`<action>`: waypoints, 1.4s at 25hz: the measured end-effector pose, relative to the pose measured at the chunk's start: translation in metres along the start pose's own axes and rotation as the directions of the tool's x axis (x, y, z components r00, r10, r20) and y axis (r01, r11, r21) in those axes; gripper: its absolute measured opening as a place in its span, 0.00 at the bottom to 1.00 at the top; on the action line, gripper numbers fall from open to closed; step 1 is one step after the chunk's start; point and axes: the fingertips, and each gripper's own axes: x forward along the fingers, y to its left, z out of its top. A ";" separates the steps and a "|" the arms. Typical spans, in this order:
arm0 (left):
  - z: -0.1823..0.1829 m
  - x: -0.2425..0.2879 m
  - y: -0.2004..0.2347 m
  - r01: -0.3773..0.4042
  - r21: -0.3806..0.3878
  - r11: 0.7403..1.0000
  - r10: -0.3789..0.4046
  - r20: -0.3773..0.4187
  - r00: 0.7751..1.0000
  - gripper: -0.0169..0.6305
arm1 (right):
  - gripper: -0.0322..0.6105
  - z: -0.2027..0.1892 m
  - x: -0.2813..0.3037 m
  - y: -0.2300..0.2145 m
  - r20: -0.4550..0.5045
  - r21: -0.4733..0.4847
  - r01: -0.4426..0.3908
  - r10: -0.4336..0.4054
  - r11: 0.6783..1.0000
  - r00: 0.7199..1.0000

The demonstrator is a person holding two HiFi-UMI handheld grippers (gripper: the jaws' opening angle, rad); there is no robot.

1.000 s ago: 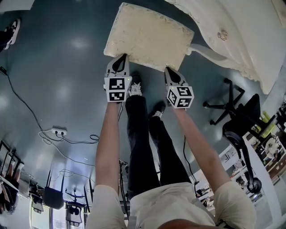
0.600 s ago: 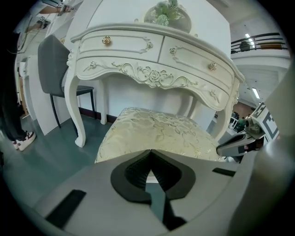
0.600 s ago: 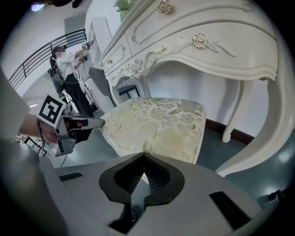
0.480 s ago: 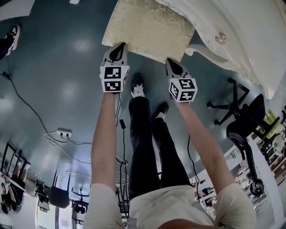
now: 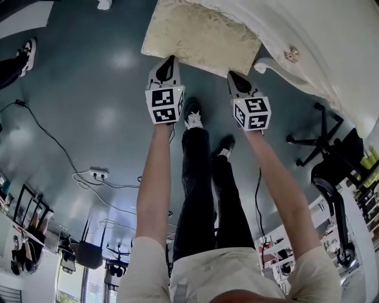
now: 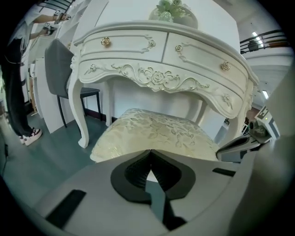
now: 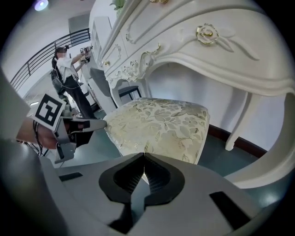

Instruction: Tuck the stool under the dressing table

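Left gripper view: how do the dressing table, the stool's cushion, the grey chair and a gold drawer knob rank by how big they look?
1. dressing table
2. stool cushion
3. grey chair, though it stands farther back and is partly hidden, so its true size is unsure
4. gold drawer knob

Around my work: teal floor, cables, chairs, bystanders

The glossy teal floor carries a white power strip on my left, and a black cable trails from there toward the far left. A black office chair on a star base stands at my right. A bystander's shoe shows at the far left edge. Along my left tool I see a grey chair with thin dark legs at the left and a pale green ornament far off, up top. Along my right tool, a person stands far left by a dark railing.
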 end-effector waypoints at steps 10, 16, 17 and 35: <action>-0.029 0.019 -0.050 0.053 -0.022 0.998 -0.054 -0.032 0.998 0.05 | 0.12 0.007 0.010 -0.010 0.001 -0.009 -0.004 0.004 1.000 1.000; -0.008 0.048 -0.051 0.090 0.005 0.996 -0.090 -0.020 0.996 0.05 | 0.12 0.031 0.021 -0.031 0.041 -0.080 0.058 -0.055 0.995 0.998; -0.005 0.054 -0.051 0.094 0.012 0.996 -0.094 -0.017 0.995 0.05 | 0.12 0.036 0.022 -0.034 0.046 -0.070 0.068 -0.065 0.995 0.997; 0.053 0.148 -0.049 0.102 0.053 0.993 -0.103 0.029 0.994 0.05 | 0.12 0.066 -0.004 -0.019 0.146 0.000 -0.001 0.001 1.000 0.989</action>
